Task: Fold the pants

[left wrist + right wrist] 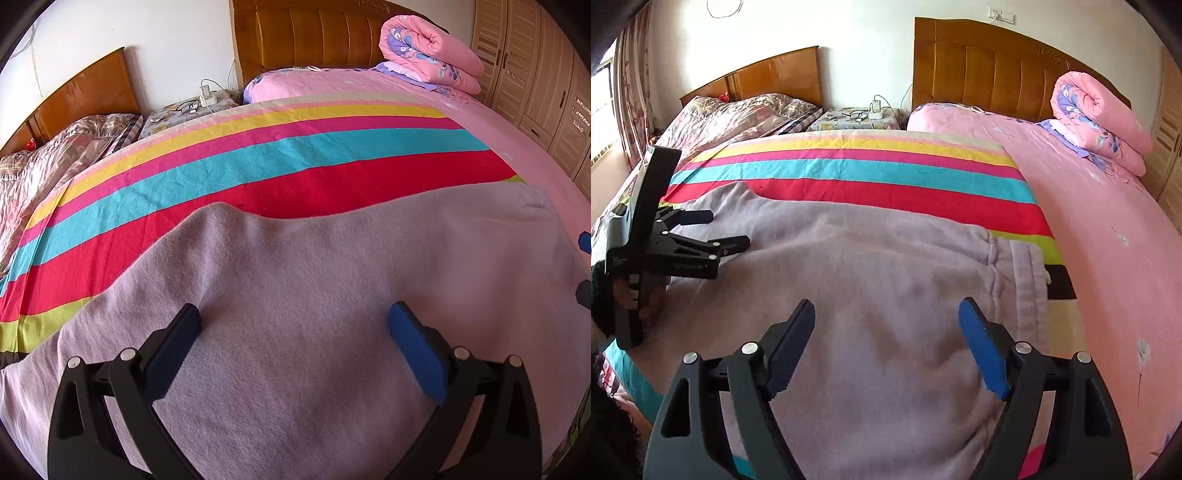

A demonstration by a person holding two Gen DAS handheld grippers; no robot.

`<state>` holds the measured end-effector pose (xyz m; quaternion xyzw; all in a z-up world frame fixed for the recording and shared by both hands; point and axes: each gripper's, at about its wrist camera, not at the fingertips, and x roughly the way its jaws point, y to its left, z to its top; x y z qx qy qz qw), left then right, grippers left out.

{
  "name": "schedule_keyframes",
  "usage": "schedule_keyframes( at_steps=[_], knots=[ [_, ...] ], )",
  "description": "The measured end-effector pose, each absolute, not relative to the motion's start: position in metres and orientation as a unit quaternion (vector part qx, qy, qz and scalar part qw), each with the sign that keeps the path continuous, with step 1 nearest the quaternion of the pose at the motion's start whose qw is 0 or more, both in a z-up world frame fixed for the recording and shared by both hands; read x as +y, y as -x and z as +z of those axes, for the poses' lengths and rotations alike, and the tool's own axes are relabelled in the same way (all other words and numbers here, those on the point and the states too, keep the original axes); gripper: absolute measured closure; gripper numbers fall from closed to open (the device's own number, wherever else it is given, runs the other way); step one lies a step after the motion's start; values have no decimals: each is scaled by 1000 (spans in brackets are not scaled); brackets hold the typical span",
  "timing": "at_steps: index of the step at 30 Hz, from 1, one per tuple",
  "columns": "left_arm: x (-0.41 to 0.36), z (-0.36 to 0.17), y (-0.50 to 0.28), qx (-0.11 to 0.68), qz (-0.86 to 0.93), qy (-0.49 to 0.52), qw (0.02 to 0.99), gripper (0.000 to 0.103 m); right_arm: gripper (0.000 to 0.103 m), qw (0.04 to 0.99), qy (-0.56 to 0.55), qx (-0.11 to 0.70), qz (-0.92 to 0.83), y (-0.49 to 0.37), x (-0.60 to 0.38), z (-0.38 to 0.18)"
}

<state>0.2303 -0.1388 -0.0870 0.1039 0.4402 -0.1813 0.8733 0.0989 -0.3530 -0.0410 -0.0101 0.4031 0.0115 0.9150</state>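
**Soft pants on the striped sheet**

Left view: the fuzzy lilac pants (314,295) lie flat on a sheet (258,155) with bright stripes. The left gripper (295,321) is wide apart and grips nothing.

Right view: the right gripper (886,314) is spread too, empty, above the pants' bunchy waistband (1023,273).

Under both sets of fingers lie the pants (871,280), a soft, matt, fleecy lilac knit with a ribbed, gathered waistband. Beyond them spreads the striped sheet (258,162), a flat woven cotton, matt. The left gripper (295,321) and right gripper (886,314) are matt black plastic with shiny metal pins and textured pads. Farther ahead, the headboard (997,70) is glossy varnished wood, and the rolled quilt (432,55) looks like smooth padded cloth.
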Motion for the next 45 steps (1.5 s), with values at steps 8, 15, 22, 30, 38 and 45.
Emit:
schedule_keyframes(
  at_steps=[8, 15, 22, 30, 38, 45],
  knots=[
    [-139, -87, -230, 440, -181, -104, 873, 1, 19, 891, 30, 453, -17, -140, -354, -75],
    [-140, -88, -230, 441, -182, -102, 873, 1, 18, 896, 13, 443, -43, -126, -355, -49],
    [-120, -73, -222, 429, -160, -67, 886, 3, 18, 916, 7, 401, 8, -171, -307, -33],
    [-60, -70, -230, 444, -98, -66, 888, 2, 18, 896, 34, 438, 65, -174, -260, -65],
    [-46, -84, -234, 447, -83, -54, 889, 1, 18, 890, 24, 455, 13, -129, -295, -67],
    [-111, -36, -214, 400, -173, -74, 897, 3, 18, 910, 19, 409, 73, -112, -279, -41]
  ],
)
